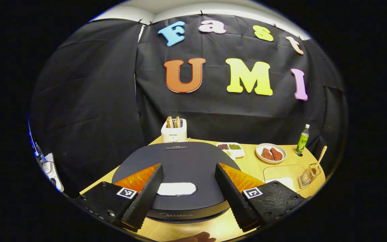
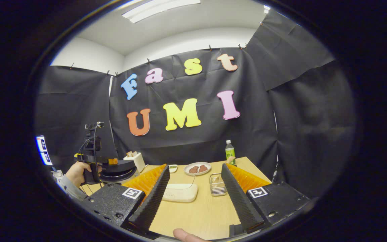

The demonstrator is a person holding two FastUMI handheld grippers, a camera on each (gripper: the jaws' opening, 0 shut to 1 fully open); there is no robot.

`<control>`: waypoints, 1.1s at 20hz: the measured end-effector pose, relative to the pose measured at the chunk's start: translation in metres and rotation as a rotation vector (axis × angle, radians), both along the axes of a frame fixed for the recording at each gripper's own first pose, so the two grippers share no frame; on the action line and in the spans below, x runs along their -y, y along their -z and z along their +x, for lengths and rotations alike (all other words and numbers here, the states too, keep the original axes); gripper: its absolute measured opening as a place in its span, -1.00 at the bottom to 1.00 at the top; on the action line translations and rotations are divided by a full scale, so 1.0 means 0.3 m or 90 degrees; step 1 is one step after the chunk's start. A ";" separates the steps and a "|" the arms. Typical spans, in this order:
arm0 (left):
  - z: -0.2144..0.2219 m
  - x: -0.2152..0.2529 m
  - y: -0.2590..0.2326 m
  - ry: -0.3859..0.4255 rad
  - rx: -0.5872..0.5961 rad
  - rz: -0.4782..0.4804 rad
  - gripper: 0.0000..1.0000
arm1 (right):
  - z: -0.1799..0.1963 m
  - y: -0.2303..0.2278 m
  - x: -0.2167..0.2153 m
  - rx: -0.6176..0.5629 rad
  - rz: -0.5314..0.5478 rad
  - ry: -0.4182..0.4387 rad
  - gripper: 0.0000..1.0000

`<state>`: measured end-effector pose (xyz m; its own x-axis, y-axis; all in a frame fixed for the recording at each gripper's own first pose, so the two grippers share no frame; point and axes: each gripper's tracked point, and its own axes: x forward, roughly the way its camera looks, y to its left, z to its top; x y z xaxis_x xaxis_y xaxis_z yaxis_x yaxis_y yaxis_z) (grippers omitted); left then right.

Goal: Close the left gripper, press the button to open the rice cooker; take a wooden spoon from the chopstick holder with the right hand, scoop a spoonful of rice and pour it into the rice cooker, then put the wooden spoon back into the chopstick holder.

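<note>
Left gripper view: your left gripper (image 1: 188,191) hangs spread wide over the rice cooker (image 1: 176,168) at the desk's (image 1: 213,228) near edge, gripping nothing. Your right gripper (image 2: 195,196) gapes too, empty; wooden spoon (image 1: 320,157) stands in the chopstick holder (image 1: 309,174), right edge.

i see even, bright light from a ceiling lamp (image 2: 161,7); soft shadows, sharp centre, fisheye bending and slight blur at edges.
</note>
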<state>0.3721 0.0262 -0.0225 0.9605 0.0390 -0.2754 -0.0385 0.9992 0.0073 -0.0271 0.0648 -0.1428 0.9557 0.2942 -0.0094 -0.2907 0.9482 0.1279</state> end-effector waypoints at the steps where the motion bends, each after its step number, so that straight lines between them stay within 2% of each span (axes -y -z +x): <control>1: -0.006 0.002 0.010 0.000 -0.002 0.000 0.99 | -0.003 0.001 -0.004 -0.002 0.000 0.001 0.99; 4: -0.026 0.013 0.024 0.009 0.002 0.006 0.99 | -0.008 -0.002 -0.013 0.000 -0.002 0.000 0.93; 7: -0.049 0.010 0.054 0.008 -0.012 -0.006 0.99 | -0.016 -0.010 -0.028 0.003 -0.005 -0.002 0.99; 9: -0.059 0.008 0.050 0.005 -0.002 0.003 1.00 | -0.020 -0.008 -0.036 0.003 -0.009 -0.005 0.93; 10: -0.069 0.007 0.053 0.004 0.009 0.006 1.00 | -0.022 -0.008 -0.037 0.001 -0.006 -0.005 0.98; 12: -0.093 0.001 0.055 -0.004 0.029 0.007 1.00 | -0.023 -0.009 -0.041 -0.003 -0.005 -0.005 0.93; 16: -0.104 0.004 0.057 -0.005 0.086 0.021 0.99 | -0.031 -0.012 -0.045 0.000 -0.010 -0.008 0.98; 18: -0.106 0.007 0.090 -0.010 0.076 0.006 0.99 | -0.028 -0.010 -0.042 -0.004 -0.011 -0.005 0.99; 19: -0.105 0.005 0.082 -0.010 0.080 0.006 0.99 | -0.028 -0.009 -0.041 -0.005 -0.010 -0.004 0.93; 22: -0.107 -0.006 0.080 -0.022 0.104 0.007 0.99 | -0.030 -0.015 -0.040 -0.004 -0.012 -0.003 0.98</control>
